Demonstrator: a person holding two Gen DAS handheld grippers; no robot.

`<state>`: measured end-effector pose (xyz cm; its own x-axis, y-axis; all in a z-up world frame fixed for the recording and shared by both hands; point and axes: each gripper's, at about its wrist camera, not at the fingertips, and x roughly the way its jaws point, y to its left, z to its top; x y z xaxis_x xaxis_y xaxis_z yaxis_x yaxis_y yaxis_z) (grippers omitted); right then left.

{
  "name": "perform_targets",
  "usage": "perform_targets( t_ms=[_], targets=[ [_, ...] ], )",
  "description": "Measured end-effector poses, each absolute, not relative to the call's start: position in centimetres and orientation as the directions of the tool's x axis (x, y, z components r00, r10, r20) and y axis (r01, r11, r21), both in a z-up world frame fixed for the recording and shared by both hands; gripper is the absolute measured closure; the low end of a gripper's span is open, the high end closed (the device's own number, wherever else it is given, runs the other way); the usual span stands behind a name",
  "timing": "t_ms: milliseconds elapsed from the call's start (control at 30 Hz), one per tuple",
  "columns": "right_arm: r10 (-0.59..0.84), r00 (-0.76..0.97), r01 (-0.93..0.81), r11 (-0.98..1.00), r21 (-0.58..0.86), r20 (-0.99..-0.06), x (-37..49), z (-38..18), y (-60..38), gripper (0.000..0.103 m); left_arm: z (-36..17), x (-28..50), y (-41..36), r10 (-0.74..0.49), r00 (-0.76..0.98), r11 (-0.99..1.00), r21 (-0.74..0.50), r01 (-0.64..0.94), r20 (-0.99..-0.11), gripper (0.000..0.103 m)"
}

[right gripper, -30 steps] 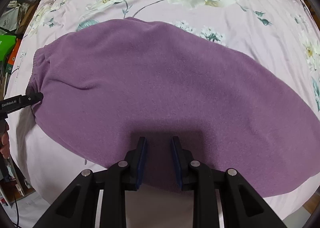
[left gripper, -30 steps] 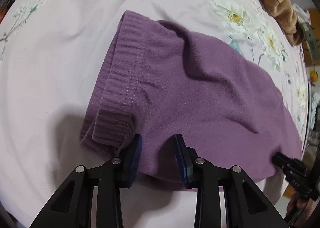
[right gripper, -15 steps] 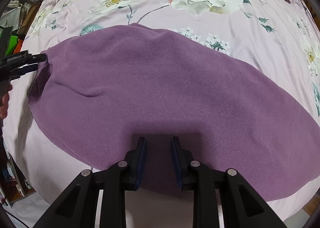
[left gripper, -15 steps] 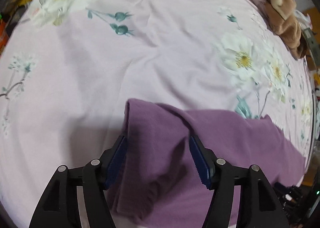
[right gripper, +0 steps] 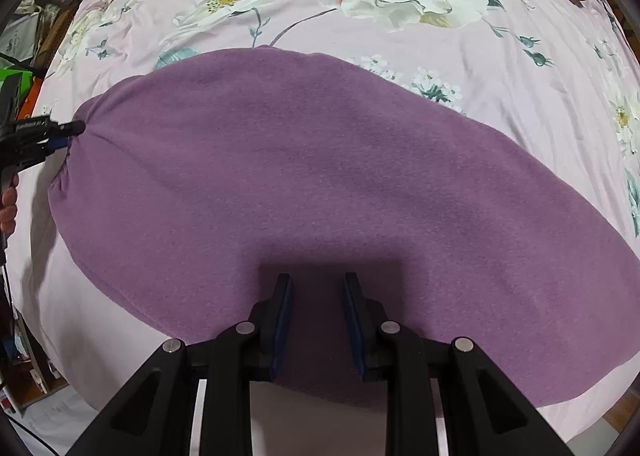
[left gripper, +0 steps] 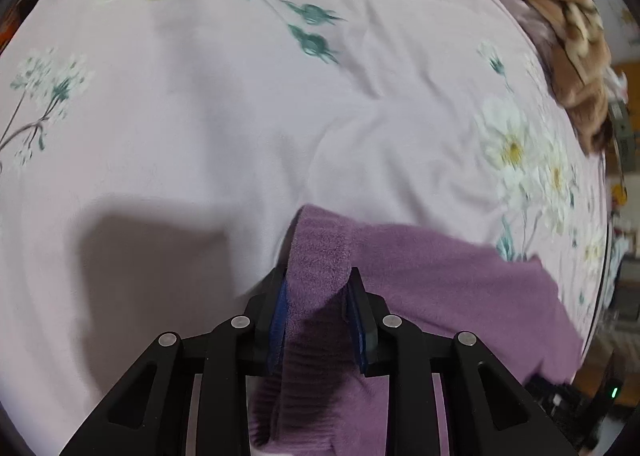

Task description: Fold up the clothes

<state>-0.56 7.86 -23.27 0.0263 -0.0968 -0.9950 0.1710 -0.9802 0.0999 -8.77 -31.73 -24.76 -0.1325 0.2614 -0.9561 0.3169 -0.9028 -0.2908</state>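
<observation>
Left wrist view: the left gripper (left gripper: pixel 318 306), a black two-finger tool with blue pads, has a bunched fold of the purple fleece garment (left gripper: pixel 440 284) between its fingers, and its jaws are closing on that fold, with the pads (left gripper: pixel 280 312) pressing the fabric from both sides. The pinched part is the ribbed knit cuff end of the garment, which stands up between the fingers and hangs down below them, while the rest of the cloth stretches away to the right across the pale pink bedsheet printed with white flowers and green stems (left gripper: pixel 200 128). A brown and tan plush blanket (left gripper: pixel 568 36) lies crumpled at the upper right edge of the bed. In the right wrist view the garment (right gripper: pixel 320 184) lies spread flat and wide over the same flowered sheet (right gripper: pixel 520 68), its near edge reaching under the right gripper (right gripper: pixel 318 320). That gripper points down at the cloth with its jaws standing apart; the fabric lies below them, and whether the pads touch it cannot be told. At the far left of this view the left gripper (right gripper: pixel 60 132) grips the gathered end of the garment, and part of a hand (right gripper: pixel 9 204) shows just beneath it.
</observation>
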Motion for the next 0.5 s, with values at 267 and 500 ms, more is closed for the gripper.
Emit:
perform_targets(
  t_ms=[267,500],
  targets=[
    [-0.113,0.0,0.172,-0.979,0.112,-0.994,-1.0,-22.5,7.3,0.077,-21.5,-6.1,-29.8,0.248,-0.182,-0.921,-0.29,0.261,-0.951,0.056],
    [-0.13,0.007,0.2,-0.971,0.129,-0.991,-0.8,-22.4,5.9,0.077,-25.1,-2.0,-29.5,0.205,-0.041,-0.925,-0.208,0.32,-0.978,0.056]
  ],
)
